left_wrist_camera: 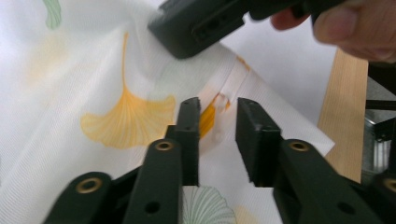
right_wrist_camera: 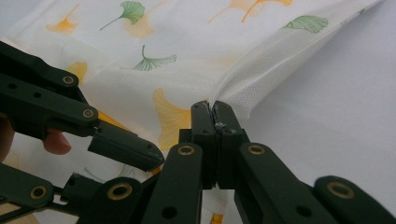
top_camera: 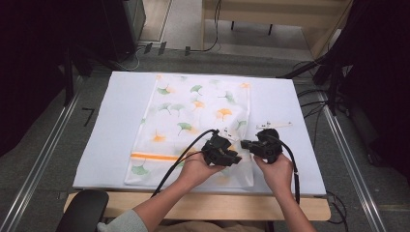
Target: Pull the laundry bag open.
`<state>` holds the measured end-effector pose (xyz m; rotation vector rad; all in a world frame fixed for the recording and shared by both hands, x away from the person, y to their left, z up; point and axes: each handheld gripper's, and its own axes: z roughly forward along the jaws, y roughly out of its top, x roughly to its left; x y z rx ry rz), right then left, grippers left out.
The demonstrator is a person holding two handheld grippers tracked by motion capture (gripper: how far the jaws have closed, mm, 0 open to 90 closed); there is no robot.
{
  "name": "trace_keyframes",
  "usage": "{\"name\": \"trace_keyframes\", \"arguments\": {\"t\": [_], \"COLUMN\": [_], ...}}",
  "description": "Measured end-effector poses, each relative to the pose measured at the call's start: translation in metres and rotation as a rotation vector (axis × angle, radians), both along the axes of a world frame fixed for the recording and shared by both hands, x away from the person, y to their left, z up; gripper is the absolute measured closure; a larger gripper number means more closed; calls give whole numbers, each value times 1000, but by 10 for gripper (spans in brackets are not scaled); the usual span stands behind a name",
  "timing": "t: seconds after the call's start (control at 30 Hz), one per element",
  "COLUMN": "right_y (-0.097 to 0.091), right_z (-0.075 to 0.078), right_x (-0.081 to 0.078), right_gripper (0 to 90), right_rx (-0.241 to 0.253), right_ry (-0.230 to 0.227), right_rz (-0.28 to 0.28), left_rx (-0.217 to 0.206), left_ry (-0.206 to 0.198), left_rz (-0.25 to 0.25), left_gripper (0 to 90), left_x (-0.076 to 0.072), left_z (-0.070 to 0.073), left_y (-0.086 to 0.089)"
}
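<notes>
1. Centrally, a white table (top_camera: 116, 145) carries a mesh bag (top_camera: 193, 116) printed with ginkgo leaves, spread from the far edge to the near edge.
2. Near the bag's right edge, toward the table's near edge, the right gripper (right_wrist_camera: 215, 112) has its 2 jaws clamped on a raised fold of the mesh.
3. Just beside it, the left gripper (left_wrist_camera: 217, 116) holds its 2 jaws narrowly parted over the bag's zipper pull (left_wrist_camera: 218, 100), gripping nothing.

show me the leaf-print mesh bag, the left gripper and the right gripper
leaf-print mesh bag (top_camera: 193, 111), high view, its flat middle
left gripper (left_wrist_camera: 218, 122), left gripper view, gap between its open jaws
right gripper (right_wrist_camera: 216, 122), right gripper view, tips clamped on the bag's edge
</notes>
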<state>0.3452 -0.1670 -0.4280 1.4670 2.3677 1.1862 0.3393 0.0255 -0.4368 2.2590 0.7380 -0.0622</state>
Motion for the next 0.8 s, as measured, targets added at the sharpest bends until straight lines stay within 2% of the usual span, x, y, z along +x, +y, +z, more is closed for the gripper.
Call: {"name": "trace_keyframes", "arguments": {"t": [0.2, 0.37, 0.47, 0.6, 0.7, 0.8], "right_y": [0, 2, 2, 2, 3, 2], "right_z": [0, 1, 1, 1, 1, 1], "right_x": [0, -1, -1, -1, -2, -2], "right_gripper": [900, 900, 900, 900, 900, 900], "right_rx": [-1, 2, -2, -1, -1, -3], "right_ry": [0, -6, -3, 1, 2, 3], "right_rz": [1, 6, 4, 2, 2, 1], "left_rx": [18, 31, 44, 56, 55, 44], "left_ry": [4, -20, -46, -60, -62, -40], "left_rz": [2, 13, 10, 18, 21, 16], "left_gripper": [583, 565, 614, 659, 720, 741], "left_x": [-3, -4, -4, -4, -3, -3], "left_z": [-10, -15, -18, -21, -22, -22], "left_y": [-2, -8, -10, -12, -12, -11]}}
